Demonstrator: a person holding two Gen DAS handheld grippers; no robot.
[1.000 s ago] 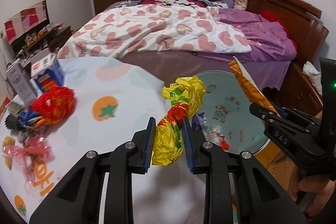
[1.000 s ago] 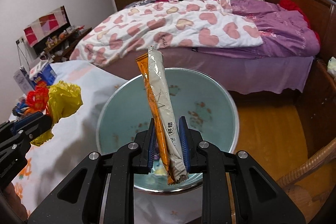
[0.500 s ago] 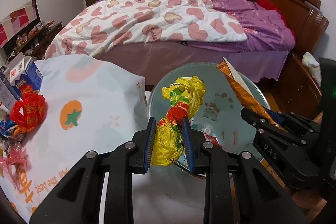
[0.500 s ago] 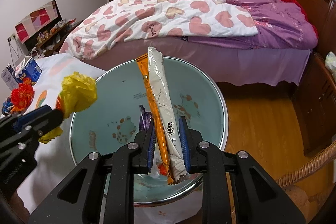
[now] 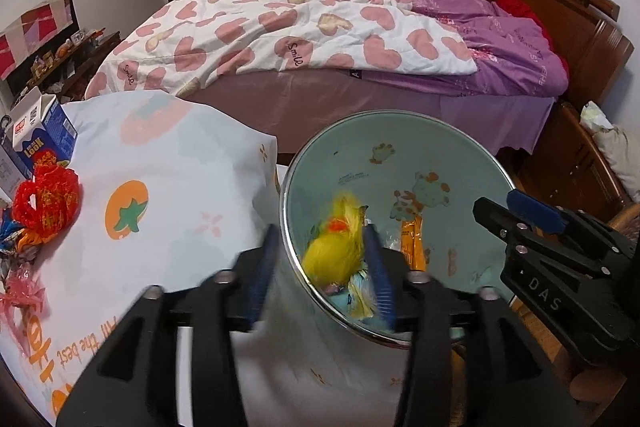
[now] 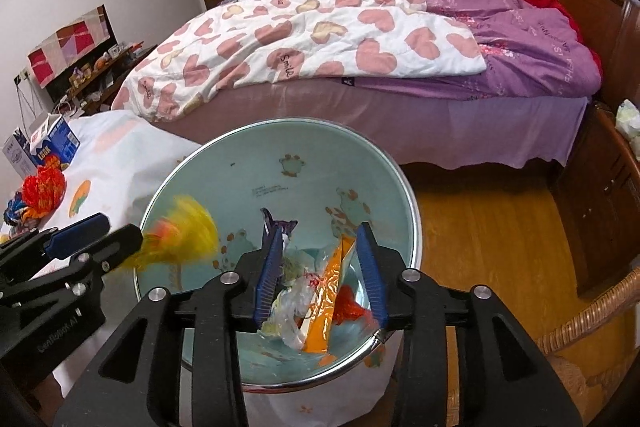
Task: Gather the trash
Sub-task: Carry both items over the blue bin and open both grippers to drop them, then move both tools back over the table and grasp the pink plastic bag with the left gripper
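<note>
A pale green basin [image 5: 360, 151] [image 6: 280, 155] with cartoon animals and a metal rim sits below both grippers. My left gripper [image 5: 320, 271] hangs over its left rim, jaws opening. The crumpled yellow wrapper [image 5: 336, 251] [image 6: 188, 231] is a blur dropping free between the fingers into the basin. My right gripper [image 6: 320, 273] is over the basin's near side, jaws opening too. The long orange and silver sachet [image 6: 328, 299] [image 5: 412, 243] has slipped down between its fingers onto other wrappers at the bottom. Each gripper shows in the other's view, the right [image 5: 520, 219] and the left [image 6: 96, 231].
A table under a white cloth [image 5: 160, 187] with orange prints lies left of the basin. It carries a red mesh wrapper [image 5: 48, 203], pink cellophane [image 5: 20, 291] and a blue carton [image 5: 40, 139]. A bed [image 5: 320, 27] stands behind, a wicker chair [image 6: 592, 327] at right.
Both grippers moved over the basin and then spread their jaws. The yellow wrapper and the sachet, both held upright before, have dropped toward the basin's bottom.
</note>
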